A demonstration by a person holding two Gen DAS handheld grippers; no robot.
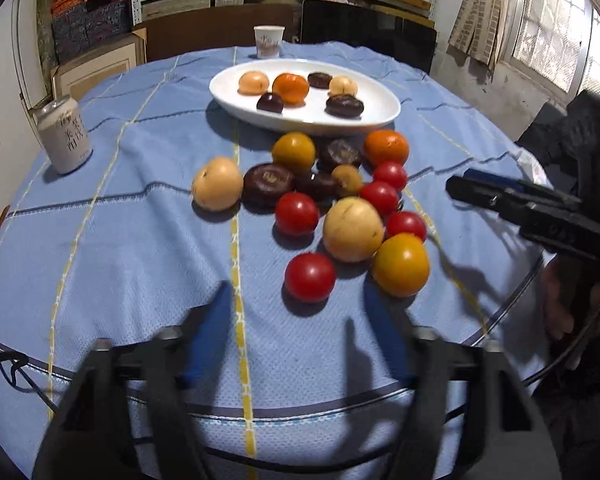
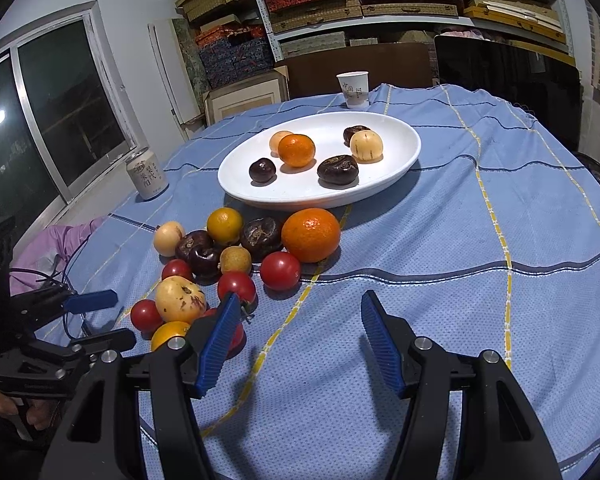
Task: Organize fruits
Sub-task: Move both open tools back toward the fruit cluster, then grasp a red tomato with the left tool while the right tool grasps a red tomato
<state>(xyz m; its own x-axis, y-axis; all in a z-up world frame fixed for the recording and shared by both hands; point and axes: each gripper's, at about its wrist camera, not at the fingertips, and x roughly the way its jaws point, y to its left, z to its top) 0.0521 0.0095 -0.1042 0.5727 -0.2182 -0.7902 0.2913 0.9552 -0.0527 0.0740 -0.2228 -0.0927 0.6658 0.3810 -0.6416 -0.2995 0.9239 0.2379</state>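
A white oval plate holds several fruits: an orange, pale fruits and dark ones. In front of it a loose pile lies on the blue cloth: red tomatoes, oranges, pale yellow fruits and dark fruits. My left gripper is open and empty, just short of the nearest tomato. My right gripper is open and empty, right of the pile; it also shows in the left wrist view.
A drink can stands at the table's left side. A paper cup stands behind the plate. Shelves of boxes fill the back wall. Cables and pink cloth hang by the left table edge.
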